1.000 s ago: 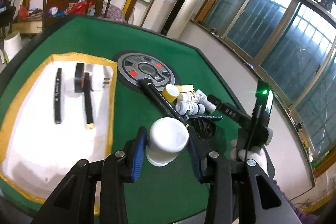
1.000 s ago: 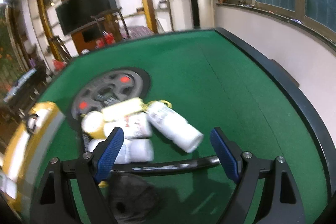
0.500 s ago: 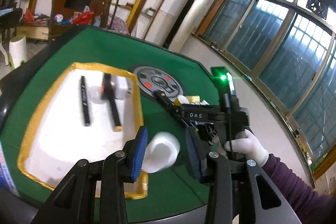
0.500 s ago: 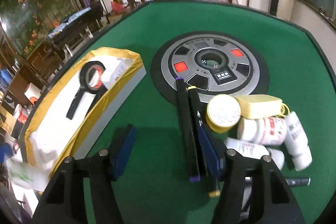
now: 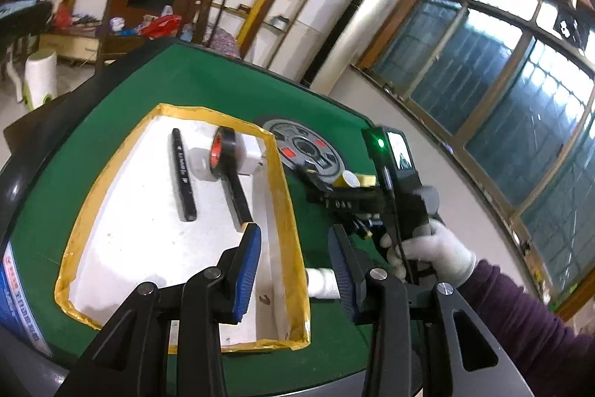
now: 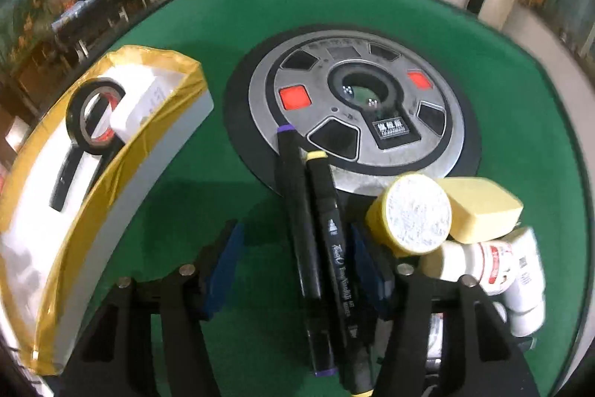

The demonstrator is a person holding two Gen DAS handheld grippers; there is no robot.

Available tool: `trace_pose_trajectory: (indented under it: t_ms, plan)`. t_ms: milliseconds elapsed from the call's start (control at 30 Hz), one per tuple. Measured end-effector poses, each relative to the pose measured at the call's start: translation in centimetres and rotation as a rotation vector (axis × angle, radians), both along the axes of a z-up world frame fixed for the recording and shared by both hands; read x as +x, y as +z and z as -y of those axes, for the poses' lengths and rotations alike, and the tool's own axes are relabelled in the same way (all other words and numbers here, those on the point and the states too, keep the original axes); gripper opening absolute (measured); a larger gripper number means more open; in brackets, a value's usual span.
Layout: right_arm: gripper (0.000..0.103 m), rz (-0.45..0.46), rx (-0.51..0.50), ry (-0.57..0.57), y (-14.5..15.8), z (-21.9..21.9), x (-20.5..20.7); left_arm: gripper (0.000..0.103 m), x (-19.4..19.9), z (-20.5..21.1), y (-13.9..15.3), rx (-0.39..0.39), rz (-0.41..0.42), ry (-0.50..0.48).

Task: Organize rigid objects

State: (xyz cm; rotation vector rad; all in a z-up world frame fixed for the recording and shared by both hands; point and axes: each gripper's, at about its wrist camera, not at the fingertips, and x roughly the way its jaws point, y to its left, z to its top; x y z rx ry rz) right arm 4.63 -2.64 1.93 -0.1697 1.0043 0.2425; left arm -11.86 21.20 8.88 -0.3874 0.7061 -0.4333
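My left gripper point(image 5: 293, 266) is open and empty above the near right edge of the white tray with yellow tape rim point(image 5: 286, 207). A white bottle point(image 5: 323, 281) lies on the green felt just outside that rim, beside my right fingertip. The tray holds a black marker point(image 5: 183, 179), a black tape roll point(image 5: 223, 151) and a white adapter point(image 5: 251, 157). My right gripper point(image 6: 297, 263) is open, low over two black markers point(image 6: 319, 233) that lie between its fingers. A yellow-capped jar point(image 6: 412, 213), a yellow block point(image 6: 479, 207) and white bottles point(image 6: 483, 266) lie to its right.
A grey round centre panel with red buttons point(image 6: 357, 110) sits in the middle of the green table point(image 6: 520, 99). The tray's tall taped wall point(image 6: 130, 166) stands to the left of the right gripper. The table's black edge runs close on the right.
My left gripper carried the white bottle left toward the tray and opened; the bottle now lies outside the rim. My right gripper swung from the bottles to over the two markers and lowered.
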Motion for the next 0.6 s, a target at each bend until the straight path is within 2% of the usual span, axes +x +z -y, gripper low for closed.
trace_pose_trajectory:
  t_ms: [33,67,133,200,433,533,600]
  plan:
    - [0.033,-0.004,0.011,-0.002,0.1,-0.1,-0.1,0.04,-0.1,0.5,0.1,0.016,0.001,-0.016]
    - [0.029,-0.013,0.02,-0.009,0.2,-0.1,-0.1,0.04,-0.1,1.0,0.1,0.035,0.002,-0.031]
    - [0.029,-0.019,0.055,-0.018,0.1,0.2,-0.5,0.04,-0.3,2.6,0.2,0.089,0.004,-0.07]
    - [0.029,-0.014,0.077,-0.021,0.2,0.7,-1.4,0.04,-0.2,3.4,0.2,0.106,0.001,-0.1]
    - [0.029,-0.045,0.223,-0.027,0.7,3.7,-5.6,0.04,0.6,4.5,-0.6,0.071,-0.062,-0.123]
    - [0.029,-0.095,0.376,0.01,0.7,5.2,-7.1,0.04,0.5,5.1,-0.7,0.067,-0.079,-0.127]
    - [0.031,-0.109,0.415,0.045,0.8,5.4,-8.3,0.04,0.4,5.2,-0.7,0.064,-0.088,-0.134]
